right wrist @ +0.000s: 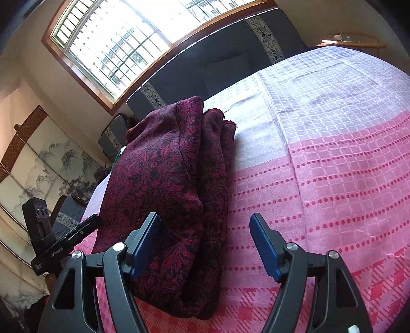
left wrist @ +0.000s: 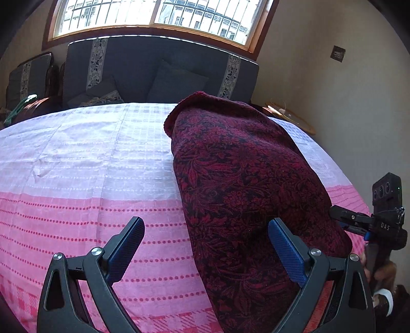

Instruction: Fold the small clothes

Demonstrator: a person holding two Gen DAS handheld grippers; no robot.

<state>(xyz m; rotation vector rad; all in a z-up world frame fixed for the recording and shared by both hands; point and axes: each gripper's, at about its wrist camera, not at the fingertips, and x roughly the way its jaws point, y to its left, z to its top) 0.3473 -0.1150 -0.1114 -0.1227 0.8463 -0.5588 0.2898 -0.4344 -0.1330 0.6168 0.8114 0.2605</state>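
Dark red floral garment (right wrist: 166, 184): lying folded in layers on the pink-and-white checked cloth (right wrist: 333, 158). Right gripper (right wrist: 206, 246): jaws standing apart, gripping nothing, its left finger (right wrist: 146, 243) sitting over the garment's near edge. Left gripper (right wrist: 64, 240): showing at the left edge beside the garment. Barred window (right wrist: 123, 43): glowing behind.

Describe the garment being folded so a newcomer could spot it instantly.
Start at the bed under the window, covered by a pink and white checked bedspread. On it lies a folded dark red garment with a black leaf pattern, layered into a long bundle between the open left gripper and open right gripper. It is the only dark, patterned cloth on the pale cover.
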